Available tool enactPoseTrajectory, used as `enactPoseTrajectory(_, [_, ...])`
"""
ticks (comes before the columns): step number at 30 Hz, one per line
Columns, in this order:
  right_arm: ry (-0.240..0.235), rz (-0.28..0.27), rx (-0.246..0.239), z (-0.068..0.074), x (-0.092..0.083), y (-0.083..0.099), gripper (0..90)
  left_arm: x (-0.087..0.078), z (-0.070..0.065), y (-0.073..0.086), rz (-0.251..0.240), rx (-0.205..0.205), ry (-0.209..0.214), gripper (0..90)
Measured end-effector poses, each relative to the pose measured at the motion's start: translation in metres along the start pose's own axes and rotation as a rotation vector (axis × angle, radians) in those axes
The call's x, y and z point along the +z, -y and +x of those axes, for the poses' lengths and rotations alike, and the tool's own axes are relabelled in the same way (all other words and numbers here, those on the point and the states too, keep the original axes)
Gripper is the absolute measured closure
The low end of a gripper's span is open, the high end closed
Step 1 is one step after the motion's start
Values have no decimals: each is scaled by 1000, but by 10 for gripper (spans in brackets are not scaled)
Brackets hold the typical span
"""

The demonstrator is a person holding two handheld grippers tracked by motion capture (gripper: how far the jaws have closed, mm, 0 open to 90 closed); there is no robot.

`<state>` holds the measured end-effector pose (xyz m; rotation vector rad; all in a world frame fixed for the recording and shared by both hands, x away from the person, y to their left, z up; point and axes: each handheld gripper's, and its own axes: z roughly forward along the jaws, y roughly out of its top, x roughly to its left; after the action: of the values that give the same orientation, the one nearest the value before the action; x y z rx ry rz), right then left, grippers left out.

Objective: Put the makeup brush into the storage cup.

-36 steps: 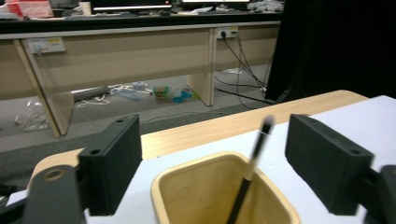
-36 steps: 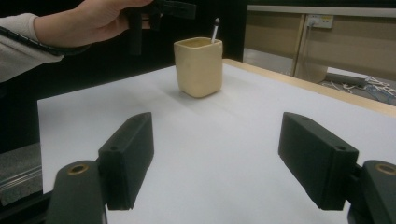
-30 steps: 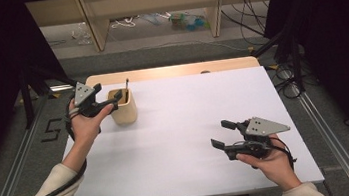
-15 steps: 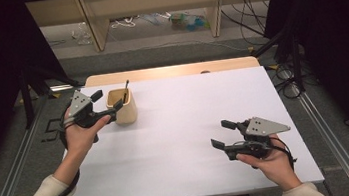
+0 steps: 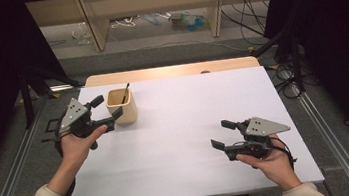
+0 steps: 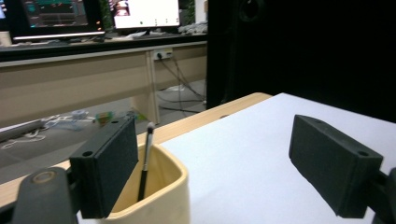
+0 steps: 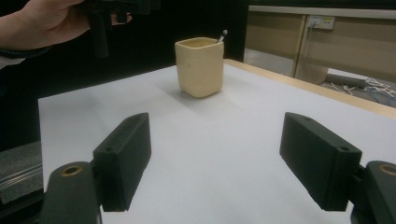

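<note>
1. Cream square cup (image 5: 122, 106) upright near the far left corner of the white table (image 5: 186, 127), thin dark brush (image 5: 125, 92) leaning inside.
2. Left gripper (image 5: 107, 112) just beside the cup, jaws spread wide, one apparently over the rim, though contact hard to judge.
3. Right gripper (image 5: 223, 134) well apart at the near right, jaws wide open, nothing between them.

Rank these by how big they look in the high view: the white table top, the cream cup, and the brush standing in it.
1. white table top, by far the largest.
2. cream cup, small next to it.
3. brush, a thin dark stick leaning in the cup, the smallest.
</note>
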<state>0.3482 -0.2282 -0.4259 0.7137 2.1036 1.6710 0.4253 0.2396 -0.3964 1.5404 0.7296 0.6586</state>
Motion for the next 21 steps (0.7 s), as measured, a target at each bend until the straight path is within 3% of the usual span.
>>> enactPoseTrajectory(2, [-6, -1, 4, 0, 0, 0, 259, -4, -3, 1, -6, -10, 19, 157])
enactPoseTrajectory(3, [-6, 1, 7, 1, 0, 0, 259, -5, 7, -4, -13, 162, 31, 157])
enactPoseTrajectory(4, [-5, -2, 3, 1, 0, 0, 259, -6, 7, -4, -15, 185, 57, 157])
enactPoseTrajectory(5, [-11, 36, 23, 2, -2, -1, 258, -8, 6, -3, -14, 184, 61, 157])
enactPoseTrajectory(7, [-5, -4, -1, 0, 1, 0, 257, -12, 4, -3, -17, 183, 57, 157])
enactPoseTrajectory(11, [1, 6, 17, 2, 0, -1, 256, -19, -4, -1, -24, 181, 68, 157])
enactPoseTrajectory(13, [13, -38, 5, 1, 2, 0, 256, -21, -8, 1, -25, 181, 73, 157])
enactPoseTrajectory(15, [13, -38, 2, 1, 2, 0, 256, -24, -13, 2, -26, 181, 85, 158])
enactPoseTrajectory(18, [7, 20, -6, 0, -2, -2, 255, -27, -19, 4, -33, 181, 102, 158])
enactPoseTrajectory(19, [7, 19, -6, 1, -2, -2, 255, -28, -30, 8, -35, 38, 133, 158])
enactPoseTrajectory(21, [7, 19, -7, 0, -2, -2, 255, -30, -34, 10, -34, 17, 148, 158])
